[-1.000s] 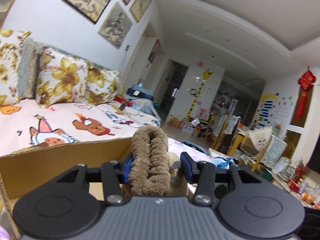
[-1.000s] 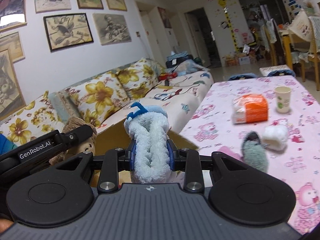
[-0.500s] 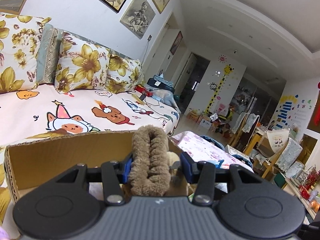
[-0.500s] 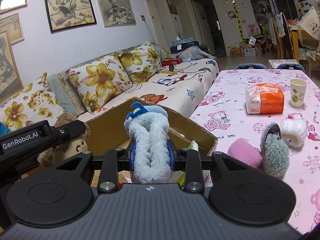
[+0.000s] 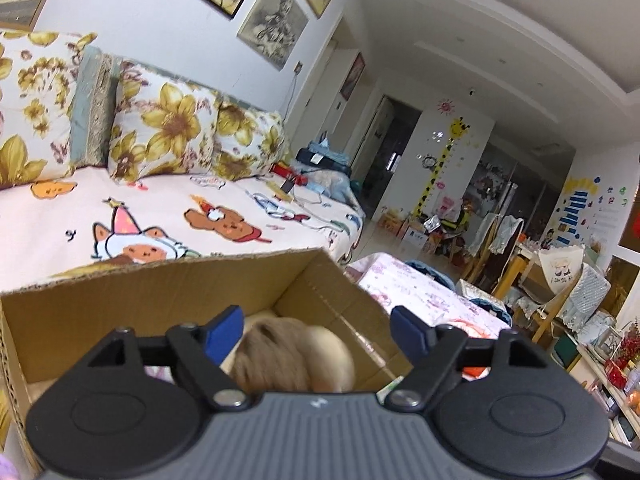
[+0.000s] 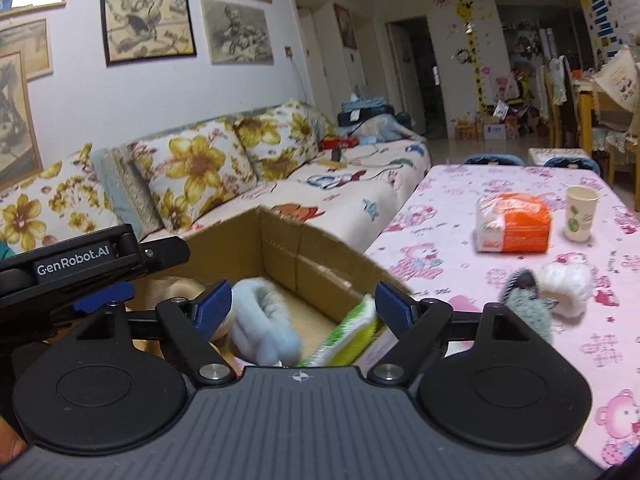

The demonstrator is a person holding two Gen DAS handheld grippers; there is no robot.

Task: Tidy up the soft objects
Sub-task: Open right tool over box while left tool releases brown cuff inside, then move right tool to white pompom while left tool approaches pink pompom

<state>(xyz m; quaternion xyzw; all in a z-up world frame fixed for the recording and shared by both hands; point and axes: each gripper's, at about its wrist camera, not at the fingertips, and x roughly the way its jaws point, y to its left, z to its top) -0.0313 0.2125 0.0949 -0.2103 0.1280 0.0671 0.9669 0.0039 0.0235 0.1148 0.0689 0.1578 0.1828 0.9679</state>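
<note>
— While both toys drop, what should the person do to do this step well?

— The person should keep both tools over the box (image 6: 280, 248) until the toys land inside. Then each one should lift straight up, so no pad catches the fur.

— How is the left hand-held gripper (image 5: 316, 330)?

— Its jaws are opening, about half wide. The brown toy (image 5: 292, 354) sits between the blue pads, but they do not press it. It looks blurred, so it is likely falling into the box (image 5: 160, 304).

— And the right hand-held gripper (image 6: 304, 304)?

— Its jaws are opening too, very wide. The blue toy (image 6: 264, 320) is loose between them, over the box. A green thing (image 6: 352, 334) lies in there too.

— What is left?

— A grey toy (image 6: 528, 308), a white toy (image 6: 568, 284) and a pink toy (image 6: 464, 303) wait on the counter (image 6: 440, 216).
</note>
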